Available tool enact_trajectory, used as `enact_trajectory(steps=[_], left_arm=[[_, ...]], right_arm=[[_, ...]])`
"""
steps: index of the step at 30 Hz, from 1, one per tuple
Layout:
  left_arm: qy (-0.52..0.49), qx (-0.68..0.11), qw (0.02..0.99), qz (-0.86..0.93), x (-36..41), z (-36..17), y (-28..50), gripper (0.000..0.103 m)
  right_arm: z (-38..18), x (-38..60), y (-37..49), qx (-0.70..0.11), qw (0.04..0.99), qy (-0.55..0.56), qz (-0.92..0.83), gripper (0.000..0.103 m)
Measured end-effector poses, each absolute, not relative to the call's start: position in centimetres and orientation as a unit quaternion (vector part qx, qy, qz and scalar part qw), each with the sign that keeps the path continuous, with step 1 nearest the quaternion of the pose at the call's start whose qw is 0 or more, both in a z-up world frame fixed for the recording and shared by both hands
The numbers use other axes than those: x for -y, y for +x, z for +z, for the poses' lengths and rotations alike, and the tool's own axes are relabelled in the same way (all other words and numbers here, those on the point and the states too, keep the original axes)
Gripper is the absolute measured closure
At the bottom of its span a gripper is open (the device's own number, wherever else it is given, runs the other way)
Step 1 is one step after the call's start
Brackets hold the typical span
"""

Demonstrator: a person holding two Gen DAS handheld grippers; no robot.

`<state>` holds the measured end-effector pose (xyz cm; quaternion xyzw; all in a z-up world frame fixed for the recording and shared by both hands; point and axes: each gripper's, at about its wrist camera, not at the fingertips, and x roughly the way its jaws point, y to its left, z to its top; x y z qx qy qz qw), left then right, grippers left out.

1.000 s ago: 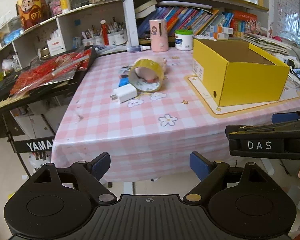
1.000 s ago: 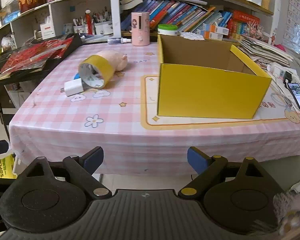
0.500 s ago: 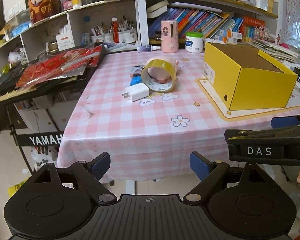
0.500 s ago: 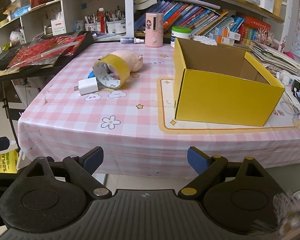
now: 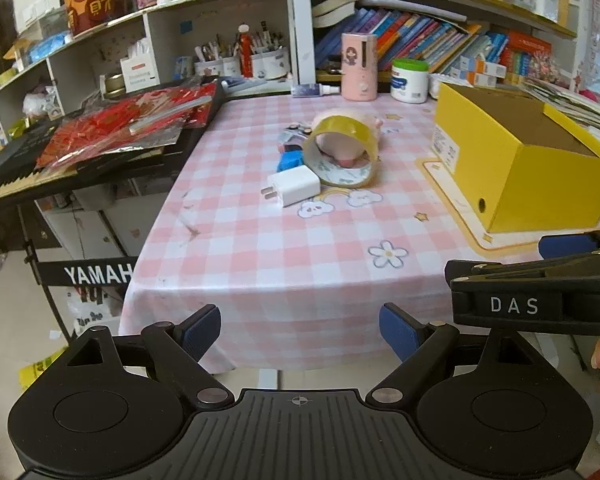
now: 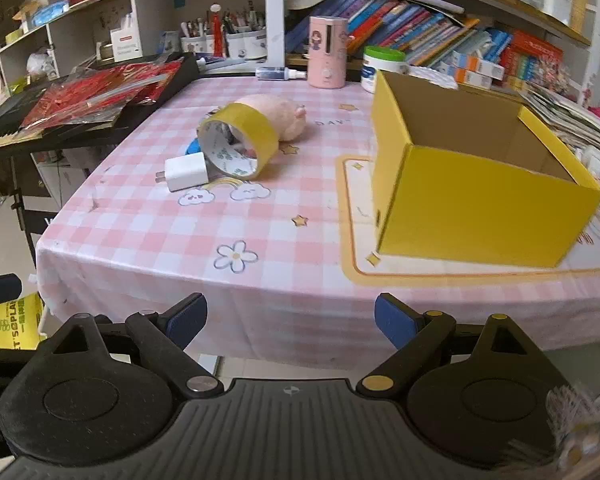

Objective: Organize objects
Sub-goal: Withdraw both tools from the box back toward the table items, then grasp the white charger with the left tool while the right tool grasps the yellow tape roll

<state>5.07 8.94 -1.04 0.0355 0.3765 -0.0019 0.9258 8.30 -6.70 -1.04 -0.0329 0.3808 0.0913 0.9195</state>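
Hovering off the checked surface's (image 6: 284, 236) near edge, left claw (image 5: 300, 330) and right claw (image 6: 290, 318) gape empty; glossy tape ring (image 6: 238, 146) leans on what seems a plush toy (image 6: 280, 114), boxy white charger (image 6: 186, 171) touching it.

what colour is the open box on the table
The open box is bright yellow outside, plain brown cardboard inside; the right wrist view shows it best.

Yellow boxes: one (image 6: 480, 184), open-topped, right side of the surface
Tape rolls: one (image 6: 240, 142), lying on its side, left of the box
White chargers: one (image 6: 186, 171), touching the tape roll's near left
Pink plush toys: one (image 6: 278, 114), just behind the tape roll
Blue items: one (image 5: 289, 160), partly hidden by the tape roll
Pink canisters: one (image 6: 327, 52), far edge
White jars with green lids: one (image 5: 410, 80), far edge
Claws: two, left (image 5: 300, 330), right (image 6: 290, 320), both spread wide
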Motion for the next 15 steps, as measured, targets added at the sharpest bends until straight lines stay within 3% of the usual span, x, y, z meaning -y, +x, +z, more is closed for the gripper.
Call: enact_trajectory(steps=[15], left_arm=[[0.009, -0.382, 0.924, 0.027, -10.7, -1.2, 11.6, 0.014]], right_arm=[[-1.2, 4.7, 16.0, -0.383, 0.915, -0.035, 0.124, 0.013]])
